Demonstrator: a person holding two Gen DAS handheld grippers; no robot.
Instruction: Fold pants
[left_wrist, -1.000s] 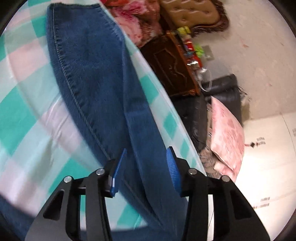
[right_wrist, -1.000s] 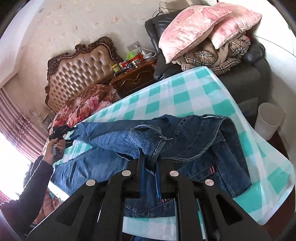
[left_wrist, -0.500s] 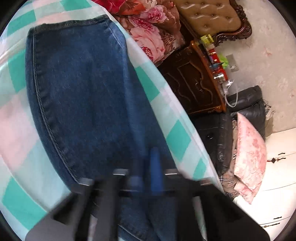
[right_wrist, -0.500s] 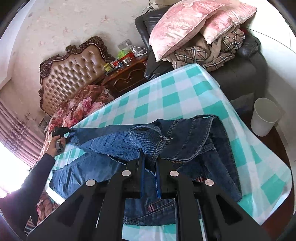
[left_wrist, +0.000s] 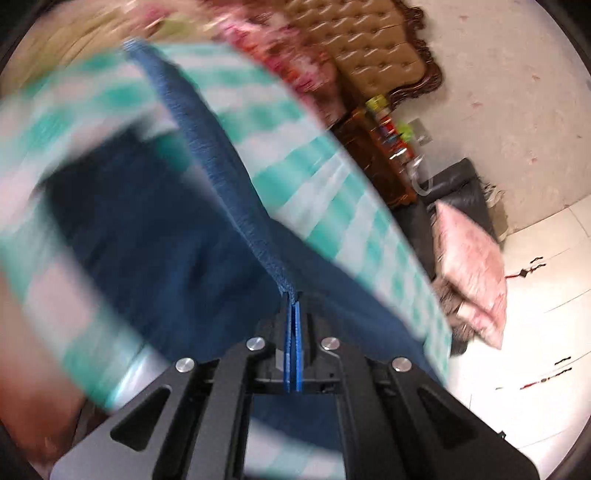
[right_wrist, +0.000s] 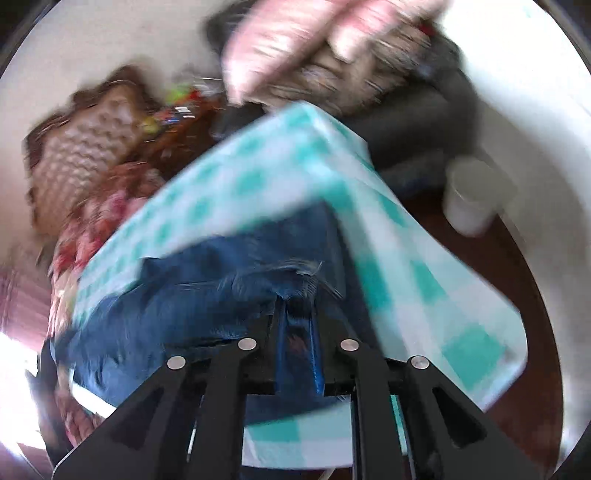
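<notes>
Blue denim pants (left_wrist: 155, 236) lie on a table with a teal and white checked cloth (left_wrist: 317, 192). My left gripper (left_wrist: 293, 306) is shut on a fold of one pant leg, and a taut ridge of denim runs up from the jaws. My right gripper (right_wrist: 297, 310) is shut on the bunched waist end of the pants (right_wrist: 207, 306), lifted above the checked cloth (right_wrist: 258, 177). Both views are blurred by motion.
A dark wooden nightstand (left_wrist: 373, 155) and a tufted tan headboard (left_wrist: 369, 48) stand beyond the table. A dark sofa with pink pillows (left_wrist: 469, 266) is at the right. A white bin (right_wrist: 476, 195) stands on the floor past the table's right edge.
My left gripper has gone from open around the pant leg to shut on it and lifted it. My right gripper has kept its hold and swung, the view tipping toward the table.
</notes>
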